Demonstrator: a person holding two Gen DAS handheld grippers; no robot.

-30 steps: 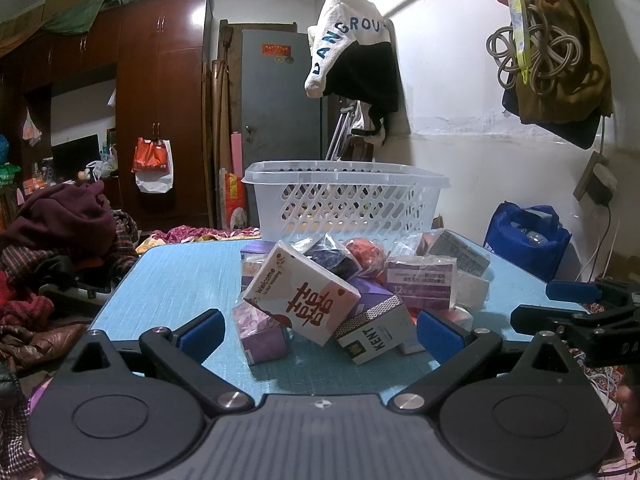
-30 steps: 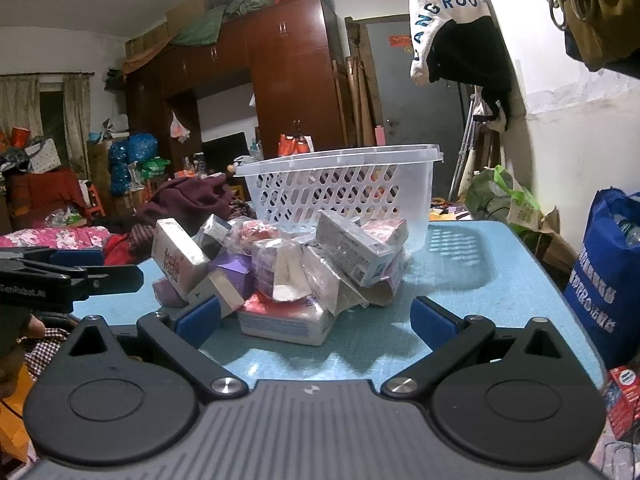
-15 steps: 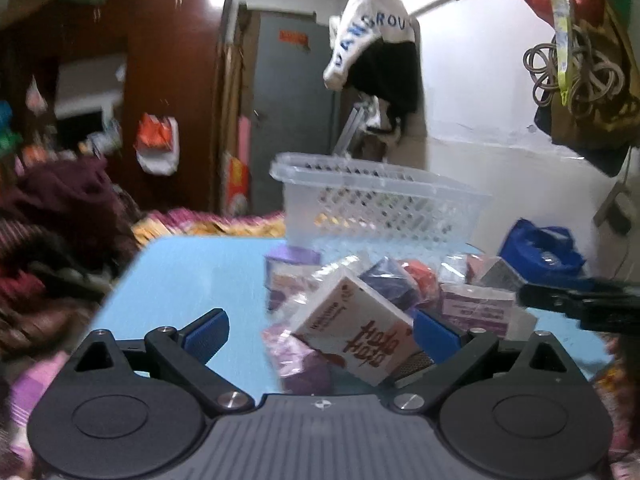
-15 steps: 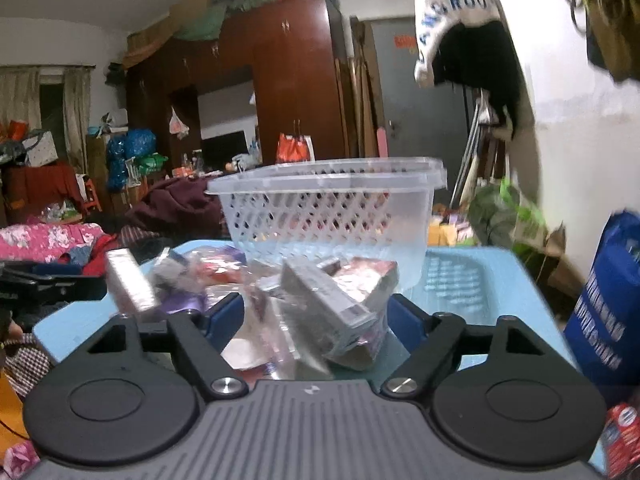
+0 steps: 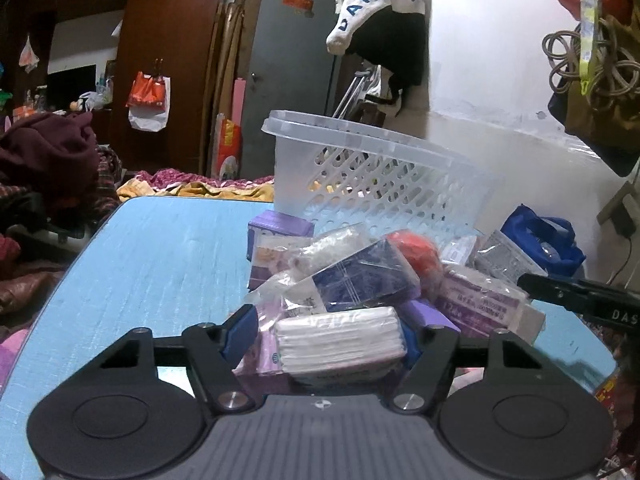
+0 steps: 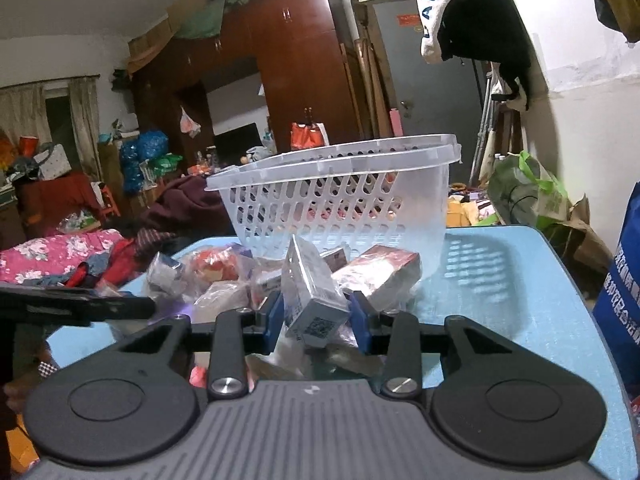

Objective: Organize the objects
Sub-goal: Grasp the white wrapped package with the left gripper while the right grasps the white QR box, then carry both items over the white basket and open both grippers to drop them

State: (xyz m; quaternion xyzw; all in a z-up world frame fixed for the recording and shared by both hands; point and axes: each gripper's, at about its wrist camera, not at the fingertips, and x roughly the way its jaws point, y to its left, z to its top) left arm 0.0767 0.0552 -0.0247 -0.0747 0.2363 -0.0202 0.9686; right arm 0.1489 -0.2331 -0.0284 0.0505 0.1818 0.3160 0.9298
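A pile of small boxes and packets lies on the blue table (image 5: 160,264) in front of a white plastic basket (image 5: 384,176). My left gripper (image 5: 326,338) is shut on a white tissue pack (image 5: 340,340) at the near side of the pile. My right gripper (image 6: 316,318) is shut on a clear-wrapped grey box (image 6: 312,292), which stands tilted between the fingers. The basket (image 6: 340,200) stands just behind the pile in the right wrist view. A red packet (image 5: 416,246) and a purple box (image 5: 276,236) lie further back in the pile.
A blue bag (image 5: 548,240) stands right of the table by the white wall. Clothes (image 5: 44,160) are heaped to the left. A wardrobe and a grey door stand behind. The right gripper's side (image 5: 580,300) shows at the left view's right edge.
Both grippers have moved forward into the pile and shut, the left on the tissue pack, the right on the clear-wrapped box. The Hola box no longer shows in the left wrist view.
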